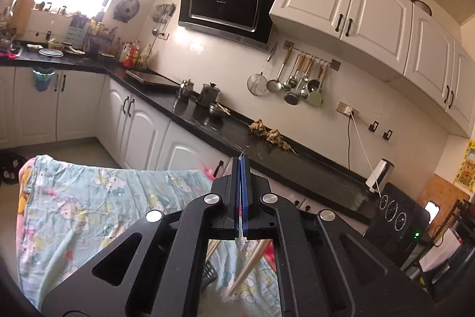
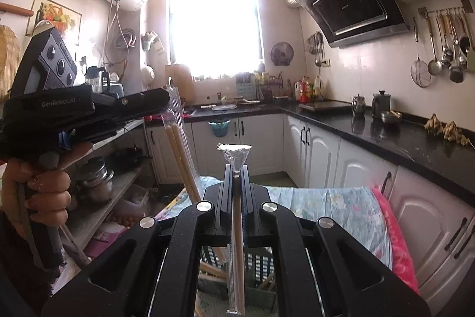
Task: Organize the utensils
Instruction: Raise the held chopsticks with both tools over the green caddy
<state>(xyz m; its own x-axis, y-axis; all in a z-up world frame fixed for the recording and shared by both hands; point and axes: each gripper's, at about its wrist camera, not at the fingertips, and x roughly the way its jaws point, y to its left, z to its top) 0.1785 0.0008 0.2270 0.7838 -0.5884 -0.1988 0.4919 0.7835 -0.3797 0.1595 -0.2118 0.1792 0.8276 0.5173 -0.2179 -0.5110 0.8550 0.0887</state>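
My left gripper (image 1: 242, 161) is shut on the clear wrapper of a pair of wooden chopsticks (image 1: 248, 265), which hangs below the jaws. In the right wrist view this left gripper (image 2: 165, 100) is at the left in a person's hand (image 2: 47, 192), its wrapped chopsticks (image 2: 181, 156) slanting down. My right gripper (image 2: 236, 168) is shut on a second wrapped pair of chopsticks (image 2: 237, 242); its crinkled wrapper end (image 2: 234, 152) sticks out past the fingertips. Both grippers are raised above a black slotted basket (image 2: 261, 263) that holds more chopsticks.
The basket stands on a table under a floral cloth (image 1: 89, 198) with a pink edge (image 2: 397, 239). A black counter (image 1: 267, 156) with metal pots (image 1: 209, 94) runs along the wall. Ladles hang on a wall rail (image 1: 299, 79). Shelves with pans (image 2: 95, 177) stand at the left.
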